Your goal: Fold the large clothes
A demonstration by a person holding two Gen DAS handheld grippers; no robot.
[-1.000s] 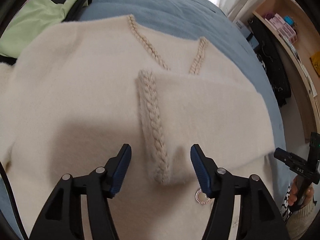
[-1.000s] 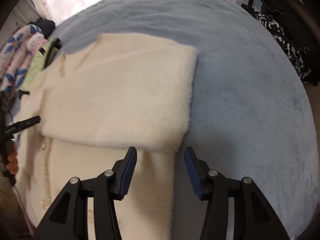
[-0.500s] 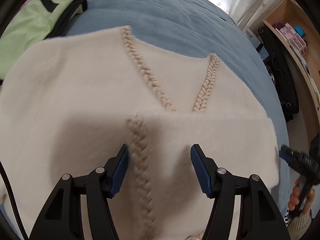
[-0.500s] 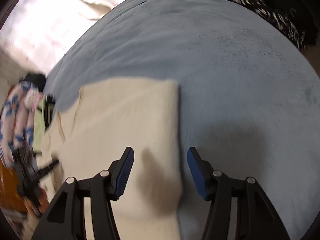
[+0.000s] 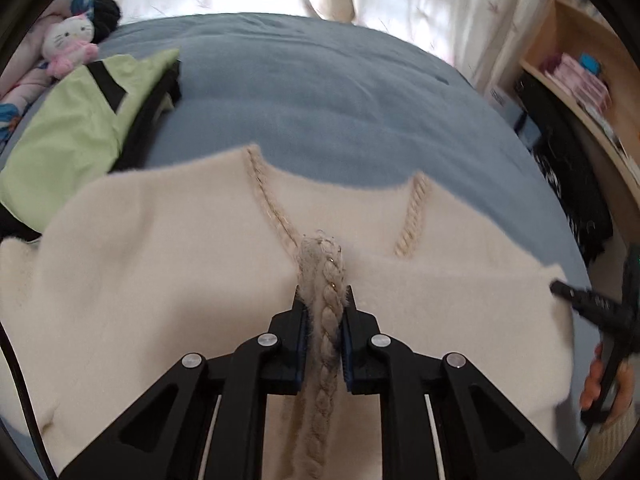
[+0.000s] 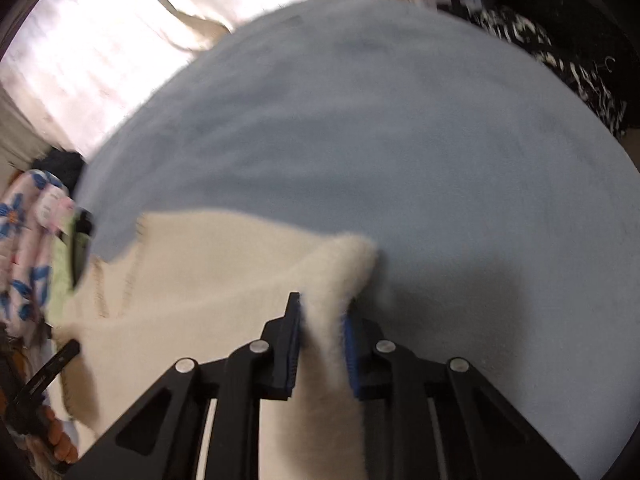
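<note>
Right now the left gripper (image 5: 323, 312) has its jaws just closed on the braided trim (image 5: 327, 332) of the cream cardigan (image 5: 160, 280), the rope-like band pinched between the blue pads, and the right gripper (image 6: 322, 320) has likewise just closed on a fluffy corner fold of the same garment at its right edge. Each bite looks narrow: the left holds mostly the trim and perhaps not the layers under it, so a lift may drag only the top layer and pull the fold apart. The right's hold on thick pile could slip out under tension. The cardigan lies spread across the near part of the blue bedspread (image 5: 320, 92), partly folded. If the two hands travel unevenly, the stretchy knit will likely skew. To the far left, the green garment (image 5: 76, 136) sits just beside the cardigan's shoulder and could be snagged or swept along.
</note>
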